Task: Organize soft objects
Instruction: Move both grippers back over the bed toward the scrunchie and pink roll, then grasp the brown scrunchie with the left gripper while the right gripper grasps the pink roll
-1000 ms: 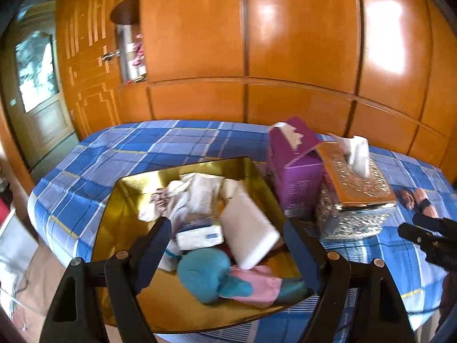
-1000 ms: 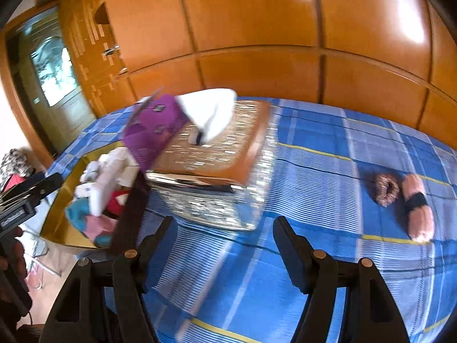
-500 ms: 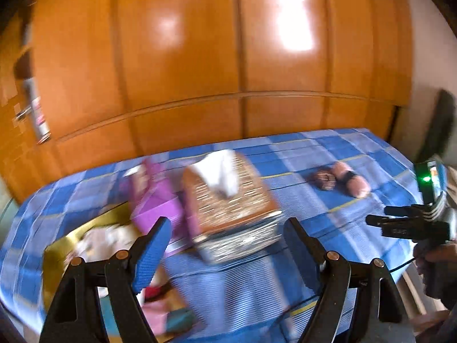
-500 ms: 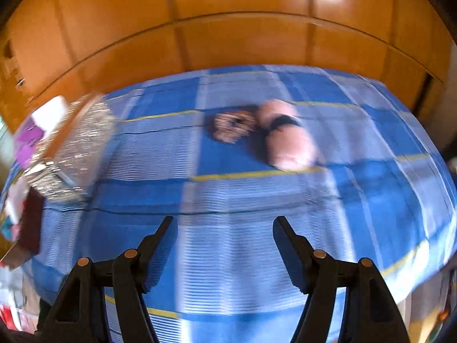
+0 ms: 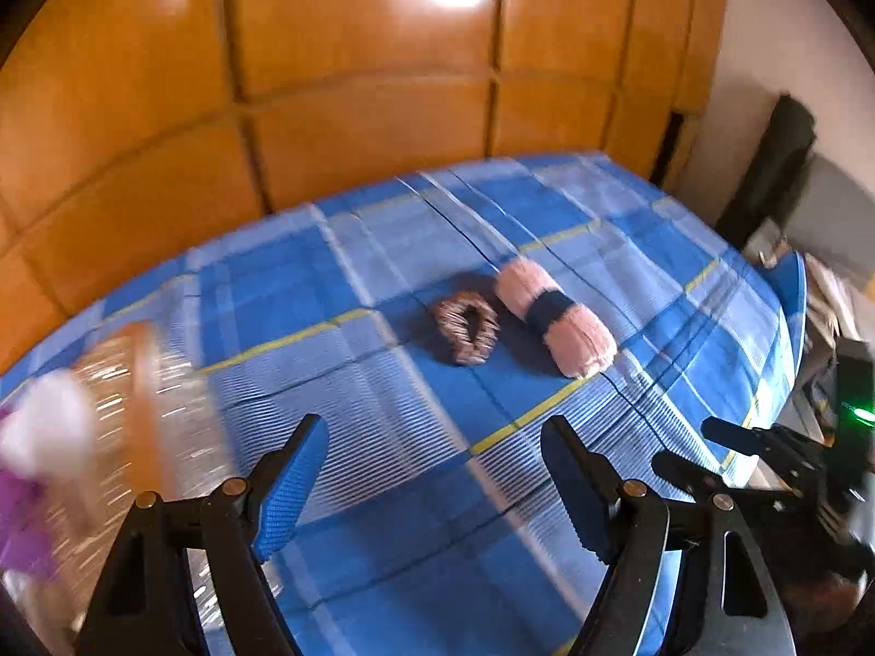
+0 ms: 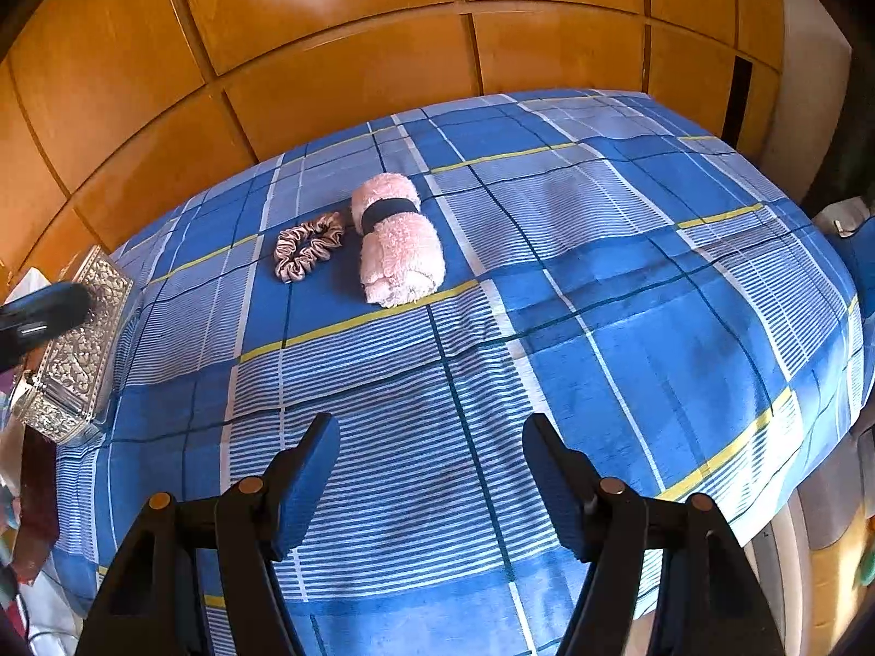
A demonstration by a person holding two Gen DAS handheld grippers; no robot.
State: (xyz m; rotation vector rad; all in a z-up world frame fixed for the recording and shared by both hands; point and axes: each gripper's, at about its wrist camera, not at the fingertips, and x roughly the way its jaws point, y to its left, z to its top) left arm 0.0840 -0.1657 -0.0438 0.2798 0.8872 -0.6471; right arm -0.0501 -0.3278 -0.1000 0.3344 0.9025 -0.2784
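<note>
A rolled pink towel [image 6: 398,243] with a dark band around its middle lies on the bed [image 6: 629,300], on the blue checked sheet, roughly in the middle of the far half. Just beside it, on its left in the right wrist view, lies a pinkish-brown hair scrunchie [image 6: 307,245]; the two are close, though whether they touch I cannot tell. The left wrist view shows the same pair, towel [image 5: 555,317] and scrunchie [image 5: 466,327], with bare sheet between them and the camera.

Farther left, near the bed's edge, stands a silver embossed tissue box [image 6: 74,350] (in the left wrist view it is a blur, with white tissue and something purple next to it). Behind the bed runs a wall of glossy orange wooden panels [image 6: 339,54].

The right tongs [image 6: 432,481] hang above the near part of the sheet with their jaws apart and nothing between them. The left tongs [image 5: 435,484] are likewise spread and hold nothing; one dark tip of them shows at the left edge of the right wrist view, in front of the tissue box. Nothing lies between either tongs and the towel.
</note>
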